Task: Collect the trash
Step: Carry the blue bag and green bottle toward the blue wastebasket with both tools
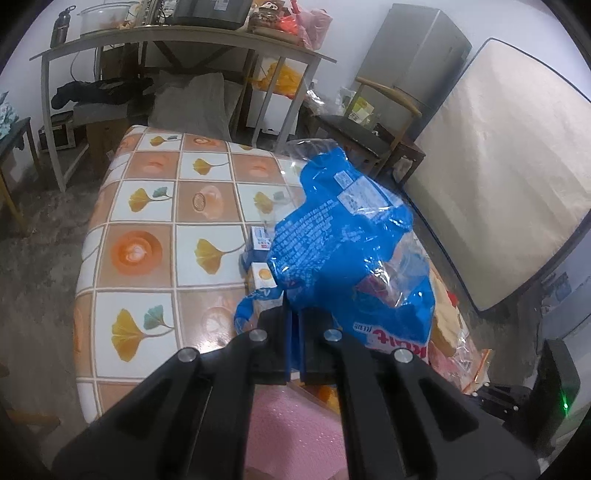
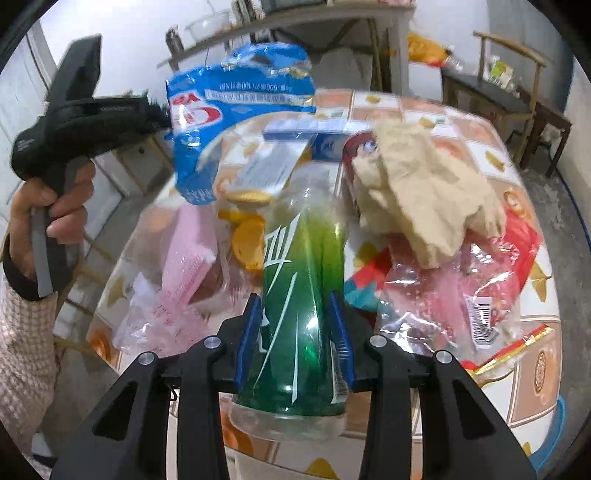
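glossy crinkled plastic blue bag (image 1: 343, 236); smooth shiny plastic green bottle (image 2: 299, 295); matt crumpled beige paper (image 2: 424, 195).

Ahead of the tool: tiled table (image 1: 155, 206), orange and white squares with leaf prints. Beyond it, tall metal-legged shelf (image 1: 177, 40) against white wall (image 1: 354, 33), cluttered top. Right: grey fridge (image 1: 424, 55), wooden chair (image 1: 384, 110), mattress (image 1: 491, 166) leaning upright. Floor (image 1: 40, 251) grey, rough concrete. Light dim, cool.
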Available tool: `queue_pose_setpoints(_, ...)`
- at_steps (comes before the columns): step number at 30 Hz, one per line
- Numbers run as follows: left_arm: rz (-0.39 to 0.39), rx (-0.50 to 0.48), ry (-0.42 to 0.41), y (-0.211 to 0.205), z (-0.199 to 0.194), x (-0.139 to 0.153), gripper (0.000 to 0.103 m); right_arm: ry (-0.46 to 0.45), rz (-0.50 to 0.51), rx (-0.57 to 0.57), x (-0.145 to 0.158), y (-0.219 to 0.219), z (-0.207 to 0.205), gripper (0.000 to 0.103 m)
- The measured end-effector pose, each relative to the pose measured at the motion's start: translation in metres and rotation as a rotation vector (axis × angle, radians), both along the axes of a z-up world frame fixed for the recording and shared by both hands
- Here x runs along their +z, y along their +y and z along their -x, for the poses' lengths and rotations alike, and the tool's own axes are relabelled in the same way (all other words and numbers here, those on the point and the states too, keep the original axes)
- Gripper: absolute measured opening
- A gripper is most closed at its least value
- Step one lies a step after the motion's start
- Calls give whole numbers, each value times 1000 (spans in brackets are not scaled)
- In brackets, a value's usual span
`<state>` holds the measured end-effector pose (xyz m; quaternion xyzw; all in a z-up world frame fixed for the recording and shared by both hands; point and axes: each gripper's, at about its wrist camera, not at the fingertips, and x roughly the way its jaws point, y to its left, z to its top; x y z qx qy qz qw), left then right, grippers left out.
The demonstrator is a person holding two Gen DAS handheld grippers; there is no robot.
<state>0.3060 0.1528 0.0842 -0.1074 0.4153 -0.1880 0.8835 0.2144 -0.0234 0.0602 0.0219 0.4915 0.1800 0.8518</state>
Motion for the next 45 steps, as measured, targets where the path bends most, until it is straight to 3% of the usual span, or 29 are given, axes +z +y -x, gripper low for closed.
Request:
queue_pose_setpoints(1,3,-1,-2,0,1,-1,1,15,4,6,0,1,-3,52)
queue_pose_setpoints(2,7,-4,-2,-1,2,-2,1,33,14,17,-2,4,-9,53)
queue_pose_setpoints(8,26,-21,-10,2,6,-4,1,69,110,27,-9,23,-34,53)
queue_pose_setpoints(13,46,-25,-13,6,3,-6,1,67,110,21,-12,24,-41,52)
queue_pose_setpoints(19,58,-21,-26,9,6,-2,1,13,83,6,-6,18,-34,44)
queue_pose_setpoints(29,72,7,-96,17,23,30,1,-94,19,1,29,6,-19,40)
queue_pose_setpoints(36,57,-1,-84,11,30,28,1,34,93,60,2,8,-18,40)
queue_pose_setpoints(41,59,-13,-64,7,29,20,1,97,137,87,-11,13,-27,58)
queue_pose_setpoints(45,63,-27,-57,4,28,15,1,122,175,101,-21,22,-37,59)
